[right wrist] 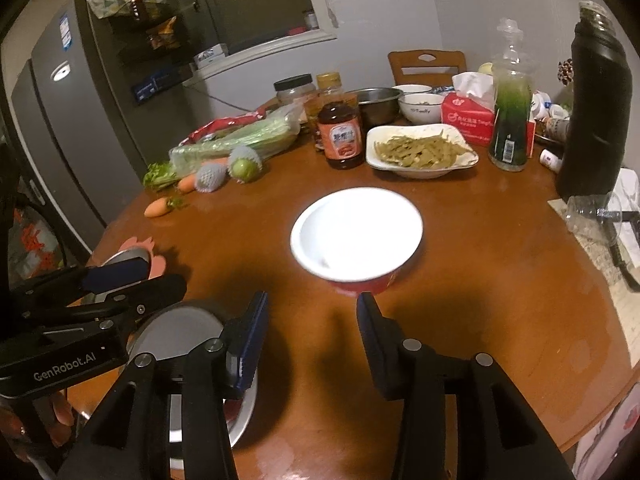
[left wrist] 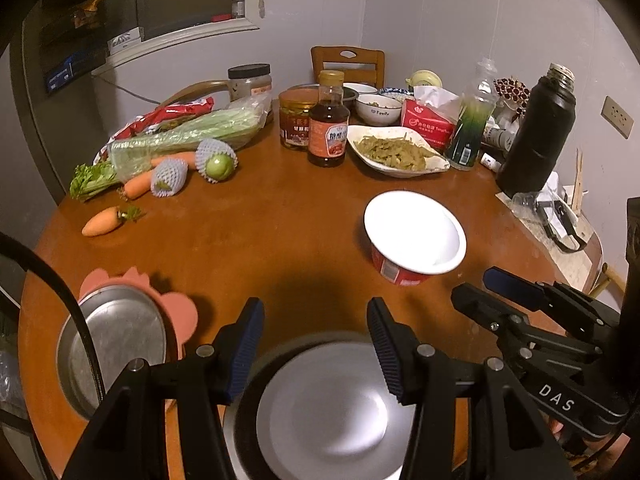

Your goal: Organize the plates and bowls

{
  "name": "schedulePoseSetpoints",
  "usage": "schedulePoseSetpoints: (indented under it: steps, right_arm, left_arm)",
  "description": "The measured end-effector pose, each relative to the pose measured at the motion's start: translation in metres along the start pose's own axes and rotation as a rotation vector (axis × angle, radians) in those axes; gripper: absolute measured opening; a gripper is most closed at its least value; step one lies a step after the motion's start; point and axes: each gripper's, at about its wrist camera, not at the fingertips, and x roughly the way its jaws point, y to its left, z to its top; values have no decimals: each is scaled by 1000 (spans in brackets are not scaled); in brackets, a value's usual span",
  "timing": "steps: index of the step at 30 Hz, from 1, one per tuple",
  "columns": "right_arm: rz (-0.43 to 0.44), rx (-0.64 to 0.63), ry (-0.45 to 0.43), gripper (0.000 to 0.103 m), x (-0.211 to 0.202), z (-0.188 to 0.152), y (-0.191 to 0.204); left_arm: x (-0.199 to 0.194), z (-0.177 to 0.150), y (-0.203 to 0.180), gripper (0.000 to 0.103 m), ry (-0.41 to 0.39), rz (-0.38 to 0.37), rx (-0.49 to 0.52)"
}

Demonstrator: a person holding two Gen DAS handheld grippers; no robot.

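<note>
Left gripper: it hangs over the near edge of the counter, its fingers spread apart with nothing between them; a metal bowl lies below the gap, and the pads do not press on it.
Right gripper: its fingers are also released and empty, with bare wood under the gap. It points toward the red bowl.
Red bowl: red outside, white inside, upright and empty. It stands alone near the middle of the counter, just beyond the right gripper.
Metal bowl: at the near edge, below the left gripper; the picture is blurred here.
Metal plate: at the near left, resting on a pink mat, beside the metal bowl.
White dish: on the far side, it holds greenish cooked vegetables.
Far bowls: a white bowl and a steel bowl stand behind the dish, near a chair.
Other things: a sauce bottle, a black flask at the far right, a tissue box, carrots and celery at the far left.
</note>
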Motion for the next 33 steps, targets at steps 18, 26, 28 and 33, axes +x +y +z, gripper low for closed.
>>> schedulePoseSetpoints:
  steps: [18, 26, 28, 33]
  right_arm:
    - [-34, 17, -25, 50, 0, 46, -23]
    - [-56, 36, -8, 53, 10, 53, -39]
    - [-60, 46, 3, 53, 15, 52, -45]
    - [-72, 67, 37, 54, 28, 47, -58]
  left_arm:
    - [16, 42, -12, 54, 5, -11, 32]
    - [34, 53, -20, 54, 32, -19, 41]
    - [41, 53, -23, 54, 46, -22, 41]
    - [59, 52, -30, 54, 87, -27, 46]
